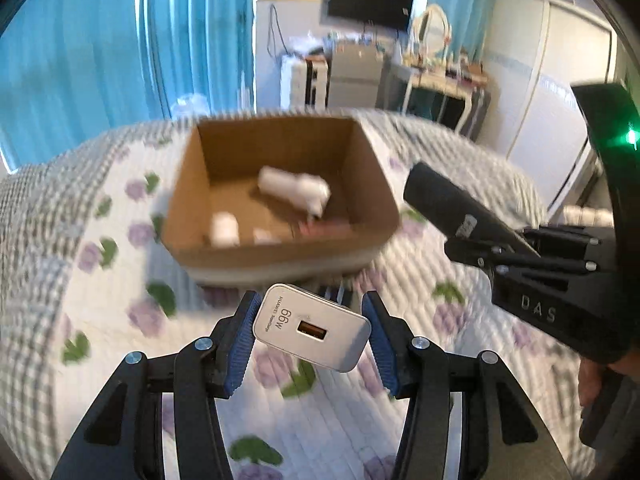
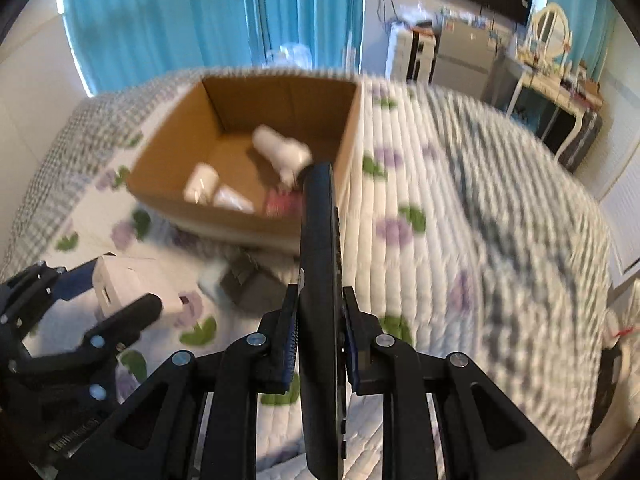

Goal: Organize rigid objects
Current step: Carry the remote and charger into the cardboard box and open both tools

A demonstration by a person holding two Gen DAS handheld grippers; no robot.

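Note:
My left gripper (image 1: 310, 330) is shut on a white 66W charger (image 1: 312, 328) and holds it above the quilt, just short of the open cardboard box (image 1: 280, 252). My right gripper (image 2: 320, 320) is shut on a black remote control (image 2: 320, 260), held edge-up and pointing at the box (image 2: 192, 120). The box holds white bottles (image 1: 292, 190) (image 2: 280, 148), a white tube (image 2: 202, 184) and a pink item (image 2: 280, 202). The right gripper with the remote (image 1: 452, 204) shows at the right of the left wrist view. The left gripper with the charger (image 2: 128, 284) shows at the lower left of the right wrist view.
The box stands on a bed with a white quilt (image 2: 460, 240) printed with purple and green flowers. A grey object (image 2: 248, 284) lies on the quilt in front of the box. Blue curtains (image 1: 120, 40), a desk (image 1: 440, 80) and cabinets stand beyond the bed.

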